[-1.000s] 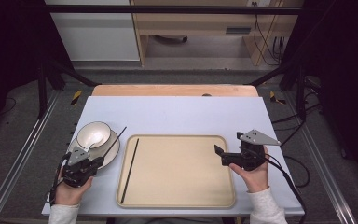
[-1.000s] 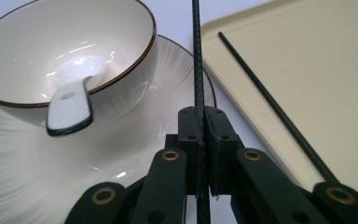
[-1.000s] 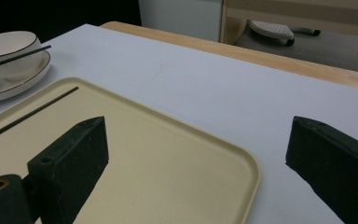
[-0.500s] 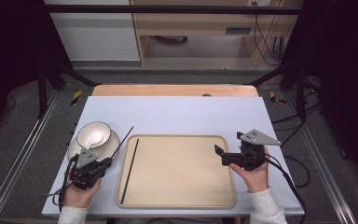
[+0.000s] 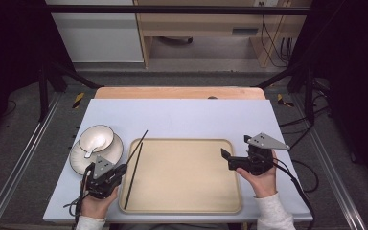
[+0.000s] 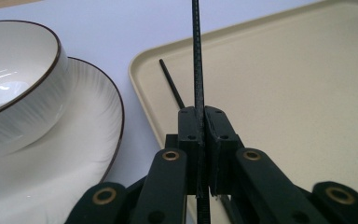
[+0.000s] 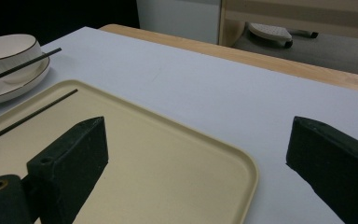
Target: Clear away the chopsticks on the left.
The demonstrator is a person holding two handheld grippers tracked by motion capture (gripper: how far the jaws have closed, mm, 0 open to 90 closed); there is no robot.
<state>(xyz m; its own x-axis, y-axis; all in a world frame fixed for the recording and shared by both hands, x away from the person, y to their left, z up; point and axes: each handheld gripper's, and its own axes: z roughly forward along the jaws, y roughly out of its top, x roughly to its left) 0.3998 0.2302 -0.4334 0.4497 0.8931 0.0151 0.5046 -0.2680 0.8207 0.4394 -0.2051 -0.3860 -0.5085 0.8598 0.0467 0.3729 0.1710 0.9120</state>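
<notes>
In the high view, the left gripper (image 5: 120,171) is held low at the seven o'clock corner of the table (image 5: 191,115), the hand (image 5: 95,205) entering from the bottom edge with the wrist angled so that the jaws point toward one o'clock; its jaws are pressed together on a black chopstick (image 5: 140,142), whose free end reaches toward one o'clock across the left rim of the beige tray (image 5: 182,175). A second chopstick (image 5: 132,176) is seen lying flat on the tray along its left edge, just beside the gripped one. A white bowl (image 5: 96,138) is set on a white plate (image 5: 112,151) at ten o'clock of the left gripper, just left of the tray. The right gripper (image 5: 229,155) is held at the tray's right rim, at four o'clock of the table, the hand (image 5: 259,179) wrapped around its body and the jaws pointed toward nine o'clock and spread apart with nothing between them. In the left gripper view, the two jaws are seen shut tightly on the held chopstick (image 6: 197,60), which runs straight toward twelve o'clock; the second chopstick (image 6: 171,86) lies on the tray (image 6: 298,93), and the bowl (image 6: 14,84) on its plate (image 6: 84,135) is placed at ten o'clock. In the right gripper view, the jaws stand wide apart and empty over the tray's (image 7: 168,154) far corner, with the bowl (image 7: 7,49) at ten o'clock.
</notes>
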